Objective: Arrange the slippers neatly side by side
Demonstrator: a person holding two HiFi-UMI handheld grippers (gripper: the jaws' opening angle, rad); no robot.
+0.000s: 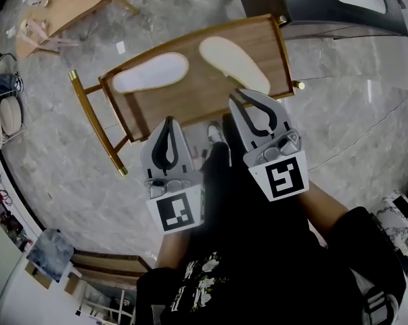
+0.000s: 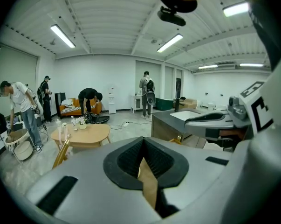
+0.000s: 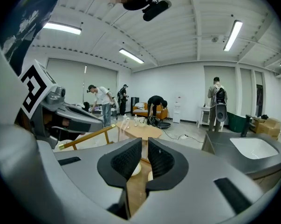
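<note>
Two pale slippers lie on a low wooden table (image 1: 190,103), soles up. The white one (image 1: 151,72) is on the left and the cream one (image 1: 234,63) on the right; they are angled apart, with a gap between them. My right gripper (image 1: 243,95) hovers over the table's near edge, just short of the cream slipper's near end. Its jaws stand a narrow slit apart with nothing between them (image 3: 145,148). My left gripper (image 1: 168,122) is shut and empty, at the table's near edge below the white slipper. Its pads meet at the tip (image 2: 142,140).
A dark grey cabinet (image 1: 325,2) stands beyond the table's right corner. A light wooden coffee table (image 1: 68,2) is at the far left, a basket (image 1: 7,114) at the left edge. The person's shoe (image 1: 216,133) is between the grippers. Several people stand farther off (image 3: 103,101).
</note>
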